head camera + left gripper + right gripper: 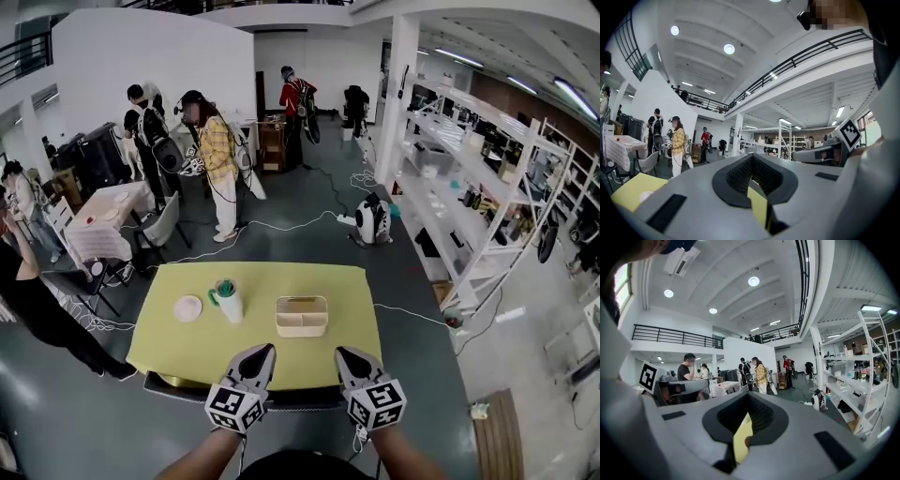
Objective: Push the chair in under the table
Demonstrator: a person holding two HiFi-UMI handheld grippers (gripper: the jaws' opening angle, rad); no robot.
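1. The yellow table [169, 349] anchors the scene. The chair [305, 398] stands at the table's near edge, its dark back rail running along that edge. How far the seat reaches beneath the top cannot be told.
2. A hard or lopsided shove could knock the chair frame against the table and jolt it. That would likely shake the box [301, 316] at the table's middle.
3. The tall cup [227, 300], left of the table's middle, looks likeliest to tip in such a jolt. The plate [187, 307] beside it seems safer.
4. The left gripper [262, 350] and right gripper [345, 354] hang over the table's near edge, above the rail. Both point roughly level across the table, with their jaws pressed together on nothing. Such narrow tips could slip off the rail; contact cannot be told.
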